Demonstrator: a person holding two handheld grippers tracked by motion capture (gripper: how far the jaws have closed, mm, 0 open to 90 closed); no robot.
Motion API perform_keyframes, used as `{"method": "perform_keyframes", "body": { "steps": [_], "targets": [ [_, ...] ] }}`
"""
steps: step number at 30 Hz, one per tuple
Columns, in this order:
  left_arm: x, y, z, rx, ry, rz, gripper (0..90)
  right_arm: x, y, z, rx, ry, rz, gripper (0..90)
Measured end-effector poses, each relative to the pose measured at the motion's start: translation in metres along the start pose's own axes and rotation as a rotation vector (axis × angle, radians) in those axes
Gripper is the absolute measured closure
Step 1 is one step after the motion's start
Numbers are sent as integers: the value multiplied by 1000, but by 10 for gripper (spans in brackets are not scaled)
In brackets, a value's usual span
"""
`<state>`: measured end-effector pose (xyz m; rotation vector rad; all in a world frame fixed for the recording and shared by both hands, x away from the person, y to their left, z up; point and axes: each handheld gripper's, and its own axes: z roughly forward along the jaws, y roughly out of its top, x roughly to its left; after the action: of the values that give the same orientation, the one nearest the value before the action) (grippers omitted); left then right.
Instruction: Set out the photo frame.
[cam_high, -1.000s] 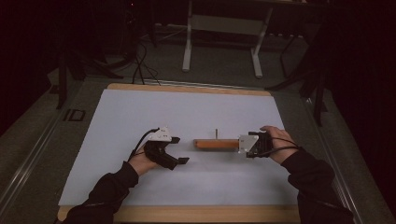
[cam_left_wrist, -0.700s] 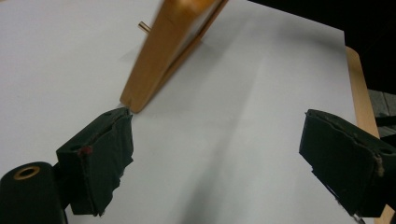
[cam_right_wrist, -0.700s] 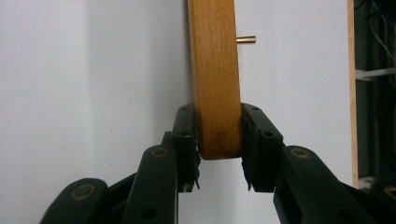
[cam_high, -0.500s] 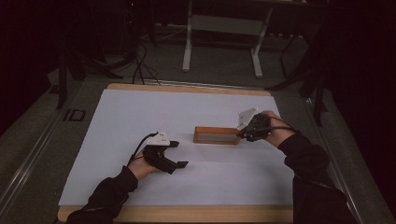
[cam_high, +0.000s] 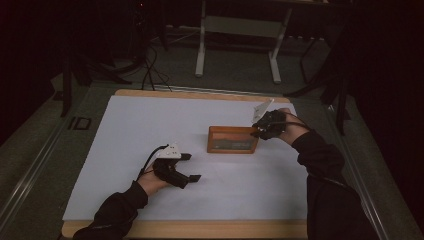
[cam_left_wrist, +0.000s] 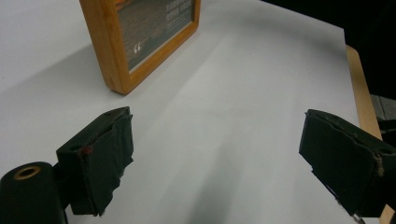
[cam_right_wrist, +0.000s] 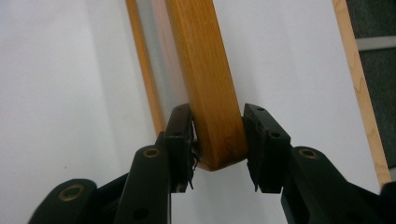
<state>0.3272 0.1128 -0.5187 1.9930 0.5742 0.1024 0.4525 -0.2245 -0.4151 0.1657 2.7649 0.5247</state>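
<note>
Surface: wooden table (cam_high: 200, 229) covered by a white sheet (cam_high: 150, 125) | On it: a wooden picture frame (cam_high: 233, 139), standing on its long edge right of centre, nearer the far edge

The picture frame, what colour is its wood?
Warm orange-brown wood on the picture frame, clearest in the left gripper view.

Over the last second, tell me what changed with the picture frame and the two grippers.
The right gripper, shut on the wooden picture frame at its right corner, tipped it up from lying flat, edge-on to the camera, to standing on the white table cover with its front showing. The right hand moved up and away from the person. The left gripper stayed open, resting in much the same spot.
</note>
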Motion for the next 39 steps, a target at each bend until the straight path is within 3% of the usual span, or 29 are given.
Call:
{"method": "perform_keyframes", "body": {
  "steps": [12, 20, 23, 31, 34, 39],
  "targets": [
    [0, -5, 5, 12, -8, -1, 104, -12, -1, 10, -9, -16, 34, 595],
    [1, -5, 5, 11, -11, -2, 104, -8, -1, 15, 17, -63, 122, 519],
    [0, -6, 5, 11, -13, -2, 104, -7, -2, 17, 3, -71, 147, 489],
    [0, -6, 7, 14, -17, -1, 104, -8, -7, 9, -28, -117, 162, 421],
    [-1, -6, 7, 12, -17, -4, 104, -8, -9, 10, -11, -133, 156, 392],
    [-1, -6, 7, 9, -16, -1, 104, -10, -13, 12, -17, -129, 179, 387]
  ]
}}
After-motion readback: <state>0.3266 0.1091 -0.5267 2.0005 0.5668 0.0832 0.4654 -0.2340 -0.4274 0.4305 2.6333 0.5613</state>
